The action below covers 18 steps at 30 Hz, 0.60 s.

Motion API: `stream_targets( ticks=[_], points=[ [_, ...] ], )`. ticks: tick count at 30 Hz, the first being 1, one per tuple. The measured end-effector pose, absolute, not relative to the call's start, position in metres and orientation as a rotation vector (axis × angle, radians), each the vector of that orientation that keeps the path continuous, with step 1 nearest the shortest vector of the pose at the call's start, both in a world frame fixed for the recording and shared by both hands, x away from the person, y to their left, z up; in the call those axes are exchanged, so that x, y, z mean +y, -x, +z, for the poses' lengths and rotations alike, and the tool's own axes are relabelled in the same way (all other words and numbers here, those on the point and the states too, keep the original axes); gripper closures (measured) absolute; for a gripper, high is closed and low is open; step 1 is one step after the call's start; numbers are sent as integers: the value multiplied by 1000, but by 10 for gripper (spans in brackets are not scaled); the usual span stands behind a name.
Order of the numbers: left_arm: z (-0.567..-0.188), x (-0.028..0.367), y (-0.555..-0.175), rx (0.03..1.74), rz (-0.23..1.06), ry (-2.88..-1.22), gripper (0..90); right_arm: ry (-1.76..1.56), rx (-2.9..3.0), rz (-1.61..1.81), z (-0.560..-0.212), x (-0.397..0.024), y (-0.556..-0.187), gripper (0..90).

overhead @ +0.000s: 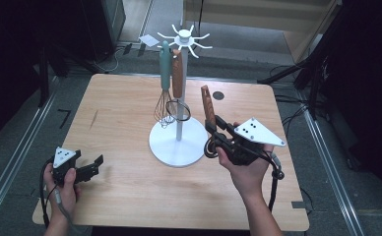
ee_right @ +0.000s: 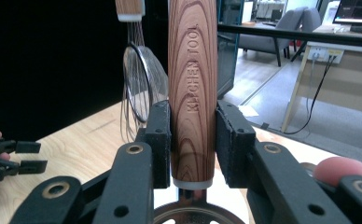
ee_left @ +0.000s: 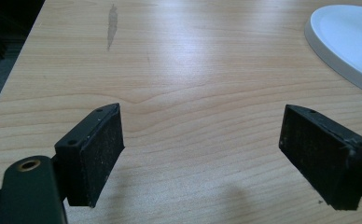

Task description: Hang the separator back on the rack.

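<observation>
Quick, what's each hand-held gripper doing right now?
Left hand-held gripper: open, empty.
Right hand-held gripper: shut on the wooden-handled kitchen tool.

The light wooden desk (overhead: 130, 128) is overlooked from high above its six-o'clock edge. It is skimmed closely by the left gripper view, where the round white stand base (ee_left: 351, 42), shared with the high view (overhead: 172, 147), lies at two o'clock. The right gripper view faces level.

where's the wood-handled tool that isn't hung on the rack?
Clamped in the right gripper, right of centre in the high view: the wood-handled tool stands handle-up just right of the white rack, apart from the whisk hanging there.
</observation>
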<state>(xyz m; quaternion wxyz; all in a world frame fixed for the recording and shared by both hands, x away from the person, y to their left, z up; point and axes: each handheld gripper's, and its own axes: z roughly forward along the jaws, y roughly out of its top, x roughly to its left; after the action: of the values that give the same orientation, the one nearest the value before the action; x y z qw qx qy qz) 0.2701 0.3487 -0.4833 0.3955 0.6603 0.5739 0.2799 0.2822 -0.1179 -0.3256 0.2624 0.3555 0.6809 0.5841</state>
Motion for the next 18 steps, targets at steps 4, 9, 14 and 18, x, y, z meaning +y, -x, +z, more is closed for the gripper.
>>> stream_targets(
  ticks=[4,9,14,18],
  points=[
    [-483,349,-270,1454,708,-1671,142,-947,1834,1592,-321,-115,-282,705],
    [-483,349,-270,1452,708,-1672,142,-941,1827,1604,-314,-111,-284,705],
    [-483,348,-269,1452,716,-1674,141,-929,1818,1611,-309,-109,-285,705],
    [-483,348,-269,1453,716,-1673,140,-914,1810,1611,-305,-109,-286,705]
  ],
)
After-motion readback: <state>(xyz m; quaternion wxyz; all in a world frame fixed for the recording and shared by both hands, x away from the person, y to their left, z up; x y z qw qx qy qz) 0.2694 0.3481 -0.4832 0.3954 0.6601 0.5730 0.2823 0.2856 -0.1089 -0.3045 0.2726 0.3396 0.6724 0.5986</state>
